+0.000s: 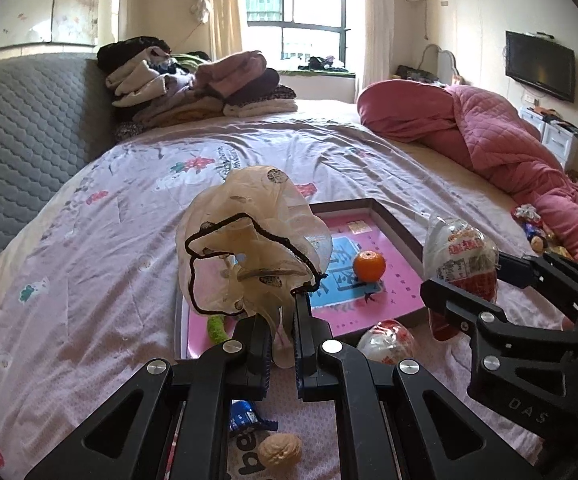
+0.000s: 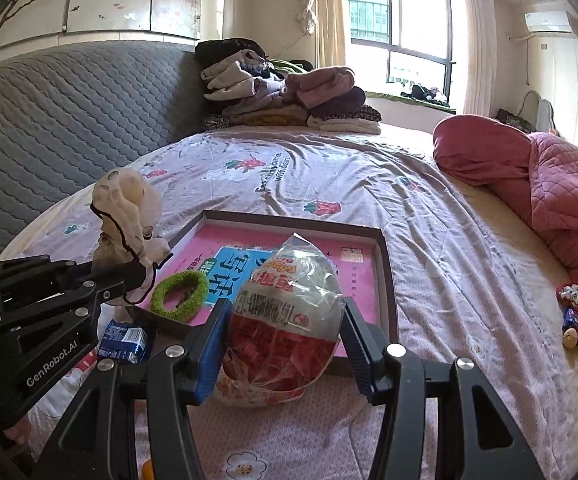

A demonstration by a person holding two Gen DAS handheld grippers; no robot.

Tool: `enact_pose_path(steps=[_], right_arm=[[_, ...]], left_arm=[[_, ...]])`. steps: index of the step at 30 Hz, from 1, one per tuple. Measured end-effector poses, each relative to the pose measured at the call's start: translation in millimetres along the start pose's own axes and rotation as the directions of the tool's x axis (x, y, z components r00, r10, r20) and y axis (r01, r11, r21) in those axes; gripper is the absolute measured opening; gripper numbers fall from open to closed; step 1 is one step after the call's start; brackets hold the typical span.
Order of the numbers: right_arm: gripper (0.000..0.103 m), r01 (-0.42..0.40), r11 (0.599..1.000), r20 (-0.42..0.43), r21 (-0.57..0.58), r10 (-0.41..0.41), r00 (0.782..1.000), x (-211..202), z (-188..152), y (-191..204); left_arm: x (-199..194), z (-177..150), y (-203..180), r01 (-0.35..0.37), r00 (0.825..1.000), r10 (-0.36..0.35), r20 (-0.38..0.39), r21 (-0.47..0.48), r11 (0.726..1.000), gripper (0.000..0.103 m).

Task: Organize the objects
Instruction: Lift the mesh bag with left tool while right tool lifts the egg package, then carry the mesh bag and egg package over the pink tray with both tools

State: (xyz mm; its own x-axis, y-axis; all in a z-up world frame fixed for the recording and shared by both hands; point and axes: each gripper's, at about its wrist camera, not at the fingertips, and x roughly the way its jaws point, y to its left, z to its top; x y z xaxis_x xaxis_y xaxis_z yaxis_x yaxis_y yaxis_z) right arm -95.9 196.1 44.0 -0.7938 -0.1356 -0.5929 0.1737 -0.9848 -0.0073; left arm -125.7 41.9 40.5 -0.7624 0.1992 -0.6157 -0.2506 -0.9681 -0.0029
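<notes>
Left gripper (image 1: 285,320) clamped tight on sheer drawstring pouch (image 1: 249,240); right gripper (image 2: 285,320) half-wide, pinching wrapped snack egg (image 2: 285,312). Both held over near edge of framed tray (image 2: 385,264) on bed (image 2: 449,240). Left view only: one orange (image 1: 369,266) in tray, one walnut (image 1: 280,450). Right view only: whole green ring (image 2: 179,294). Far bed open up to folded clothes (image 2: 289,96).

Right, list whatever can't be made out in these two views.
- Orange in the tray: missing from the right wrist view, hidden behind the snack bag.
- Blue packet: left wrist view, mostly covered by the left gripper, print unreadable.
- Sheer pouch: contents unclear through the fabric.
- Sweets by the pink quilt: right wrist view, too small to identify.
</notes>
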Motion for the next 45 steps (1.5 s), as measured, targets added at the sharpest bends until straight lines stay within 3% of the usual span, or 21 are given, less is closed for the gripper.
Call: enact_pose_path(steps=[25,45], right_arm=[[0.054,0.049,0.998,0.045,-0.042,-0.048,0.998,21,45,-11],[0.054,0.086,0.993,0.027,-0.075,-0.084,0.996,51,60,-12]], left_arm=[[20,51,7,-0.018,1.0,0.018,0.013,0.003,1.0,0.008],[65,61,0,-0.005,0.999,0.006,-0.034,0.025,1.0,0.009]])
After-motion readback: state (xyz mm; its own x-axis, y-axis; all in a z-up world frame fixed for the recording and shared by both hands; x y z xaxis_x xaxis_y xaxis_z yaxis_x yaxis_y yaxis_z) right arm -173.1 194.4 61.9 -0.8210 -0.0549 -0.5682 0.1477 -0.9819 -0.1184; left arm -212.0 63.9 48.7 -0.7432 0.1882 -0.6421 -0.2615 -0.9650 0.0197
